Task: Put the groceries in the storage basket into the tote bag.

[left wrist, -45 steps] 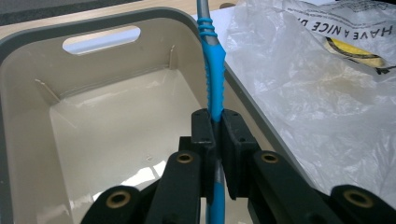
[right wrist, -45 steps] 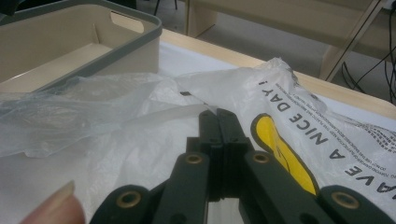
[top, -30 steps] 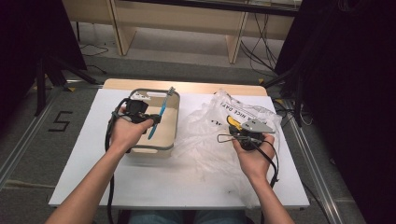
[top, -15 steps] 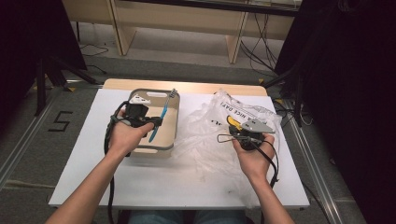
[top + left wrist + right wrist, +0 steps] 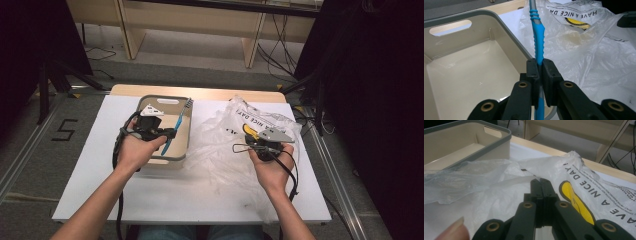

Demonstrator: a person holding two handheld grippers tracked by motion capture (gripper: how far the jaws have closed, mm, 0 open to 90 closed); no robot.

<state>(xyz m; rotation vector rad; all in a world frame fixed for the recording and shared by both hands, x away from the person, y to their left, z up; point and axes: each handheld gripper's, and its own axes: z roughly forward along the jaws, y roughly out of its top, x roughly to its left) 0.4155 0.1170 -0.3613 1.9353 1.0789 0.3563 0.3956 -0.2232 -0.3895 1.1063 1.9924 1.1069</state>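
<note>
1. The left gripper (image 5: 539, 75) has its two black jaws pressed tight on the blue ridged plastic handle of a toothbrush (image 5: 539, 47), gripping it partway along, so that the handle runs on up past the jaw tips to a grey neck.
2. In the high view the toothbrush (image 5: 175, 127) slants over the right-hand wall of the beige rectangular plastic bin with a grey rim (image 5: 150, 100), its head end near the bin's far right corner.
3. The left gripper (image 5: 167, 134) is held above the bin's right half, with the left hand (image 5: 135, 150) behind it over the near wall.
4. The bin's inside (image 5: 474, 72) shows bare in the left gripper view, with an oval handle slot in its far wall.
5. The right gripper (image 5: 541, 188) has its jaws closed flat together; whether a fold of film is pinched between them cannot be told.
6. Those jaws rest at the crumpled clear plastic bag printed with black letters and a yellow patch (image 5: 599, 202).
7. From above, the bag (image 5: 220, 150) lies spread on the white table (image 5: 90, 170), just right of the bin, with the right gripper (image 5: 252, 148) and right hand (image 5: 272, 167) on top of it.
</note>
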